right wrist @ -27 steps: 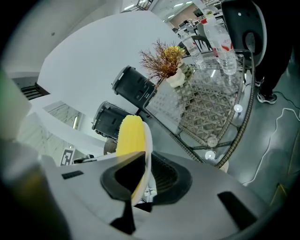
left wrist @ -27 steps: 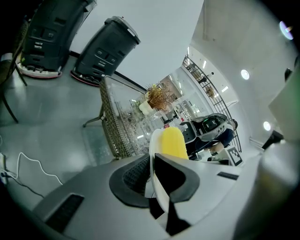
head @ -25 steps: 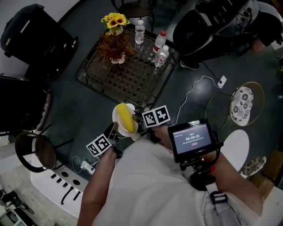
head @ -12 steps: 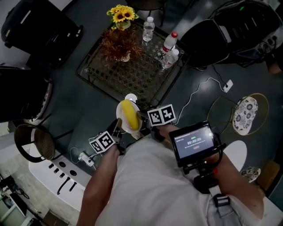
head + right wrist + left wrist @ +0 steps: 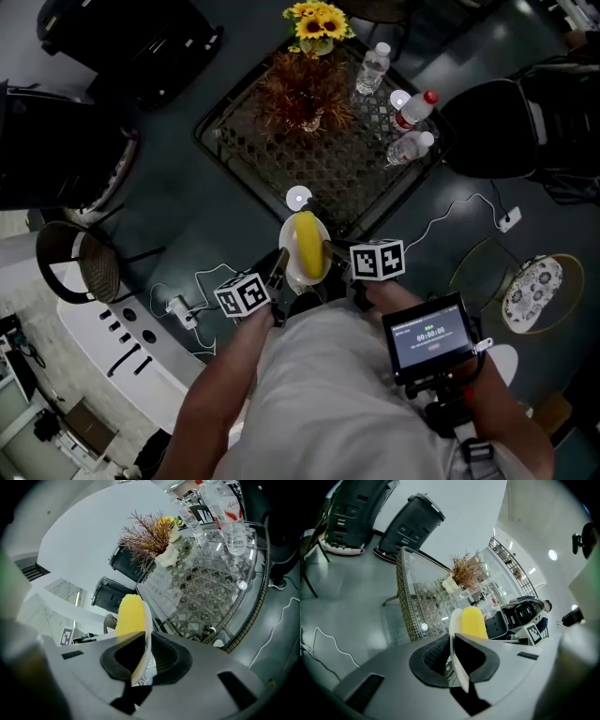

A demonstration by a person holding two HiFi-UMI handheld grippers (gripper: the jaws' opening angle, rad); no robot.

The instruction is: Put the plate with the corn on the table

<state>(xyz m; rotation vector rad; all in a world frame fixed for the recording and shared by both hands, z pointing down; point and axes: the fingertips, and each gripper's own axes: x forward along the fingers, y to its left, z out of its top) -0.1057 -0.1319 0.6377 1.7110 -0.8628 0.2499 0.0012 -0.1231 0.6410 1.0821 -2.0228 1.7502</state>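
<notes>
A white plate (image 5: pixel 292 271) with a yellow corn cob (image 5: pixel 307 246) on it hangs just in front of the near edge of the glass-topped wicker table (image 5: pixel 281 169). My left gripper (image 5: pixel 279 269) is shut on the plate's left rim and my right gripper (image 5: pixel 331 254) on its right rim. In the left gripper view the plate's rim (image 5: pixel 454 625) stands edge-on between the left gripper's (image 5: pixel 452 654) jaws, with the corn (image 5: pixel 472 623) beyond it. The right gripper view shows the plate's rim (image 5: pixel 147 629) pinched by the right gripper (image 5: pixel 143 657), corn (image 5: pixel 130 613) to its left.
On the table stand a dried plant (image 5: pixel 305 89), sunflowers (image 5: pixel 317 21) and three water bottles (image 5: pixel 375 66). Black chairs (image 5: pixel 127 37) ring the table. A power strip (image 5: pixel 178 309) and cables lie on the floor at left, a patterned round cushion (image 5: pixel 525 291) at right.
Both grippers have carried the plate with the corn forward, closer to the table's near edge. The head view has shifted, so the table now sits more to the right and nearer.
</notes>
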